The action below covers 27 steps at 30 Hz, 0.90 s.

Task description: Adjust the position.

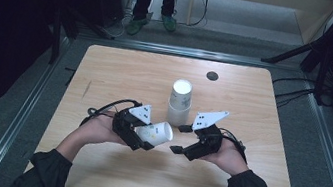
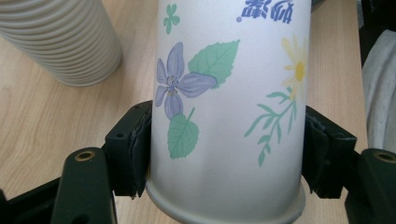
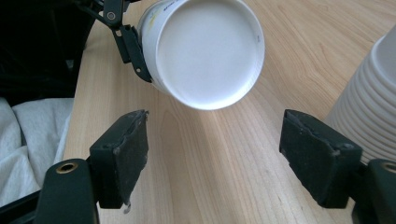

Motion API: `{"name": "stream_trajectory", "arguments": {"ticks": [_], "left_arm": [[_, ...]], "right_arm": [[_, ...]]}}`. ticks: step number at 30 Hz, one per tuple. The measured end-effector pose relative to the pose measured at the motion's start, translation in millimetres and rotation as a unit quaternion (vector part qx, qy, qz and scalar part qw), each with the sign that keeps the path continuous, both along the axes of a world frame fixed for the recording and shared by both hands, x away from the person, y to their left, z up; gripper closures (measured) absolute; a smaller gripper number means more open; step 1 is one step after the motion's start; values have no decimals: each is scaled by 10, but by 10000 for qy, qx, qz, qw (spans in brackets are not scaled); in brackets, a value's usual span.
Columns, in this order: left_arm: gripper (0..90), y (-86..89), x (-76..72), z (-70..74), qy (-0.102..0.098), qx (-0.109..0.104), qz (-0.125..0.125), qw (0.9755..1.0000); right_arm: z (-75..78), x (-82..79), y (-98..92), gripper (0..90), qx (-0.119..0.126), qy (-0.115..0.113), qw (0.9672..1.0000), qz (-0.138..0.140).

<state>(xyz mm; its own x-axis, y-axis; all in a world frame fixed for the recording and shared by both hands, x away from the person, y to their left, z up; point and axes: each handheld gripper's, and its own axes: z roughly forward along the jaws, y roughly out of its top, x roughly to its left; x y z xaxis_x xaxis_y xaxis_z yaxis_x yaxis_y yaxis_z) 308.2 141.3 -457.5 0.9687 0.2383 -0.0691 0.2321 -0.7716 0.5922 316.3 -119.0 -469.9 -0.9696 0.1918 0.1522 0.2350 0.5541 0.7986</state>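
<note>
A white paper cup with printed flowers and leaves [image 1: 157, 132] [image 2: 224, 93] lies on its side above the wooden table [image 1: 122, 71], and my left gripper [image 1: 143, 139] [image 2: 224, 156] is shut on it near the rim. Its white base [image 3: 205, 51] faces my right gripper [image 1: 179, 138] [image 3: 212, 154], which stands open a short way in front of it with nothing between its pads. A stack of white paper cups [image 1: 179, 100] [image 2: 65, 42] [image 3: 369, 107] stands upside down at the table's middle, just behind both grippers.
A small dark round disc [image 1: 212, 75] sits in the tabletop at the far right. A person's legs in green shoes [image 1: 165, 22] stand beyond the far edge. Light grey cloth [image 3: 28, 140] [image 2: 380, 84] shows at the table's near side.
</note>
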Motion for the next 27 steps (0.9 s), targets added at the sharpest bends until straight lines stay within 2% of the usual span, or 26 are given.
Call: {"name": "stream_trajectory", "arguments": {"ticks": [4,5,11,17,21,27], "left_arm": [[294,-44,-10,-7,65,148,-39,9999],[296,-61,-15,-8,77,187,-77,9998],[295,-165,-62,-9,69,275,-362,9989],[294,-255,-92,-46,203,326,-507,9980],[287,-287,-95,-69,298,327,-579,9973],[266,-285,-99,-80,235,314,-650,9971]], "right_arm": [[-4,-19,21,251,9,11,9999,163],[-6,-36,40,251,36,2,9997,246],[-12,-54,98,251,28,-22,9995,318],[-17,-89,143,251,0,-52,9988,484],[-27,-120,193,298,-55,-191,9977,644],[-13,-135,219,343,-168,-199,9967,767]]}}
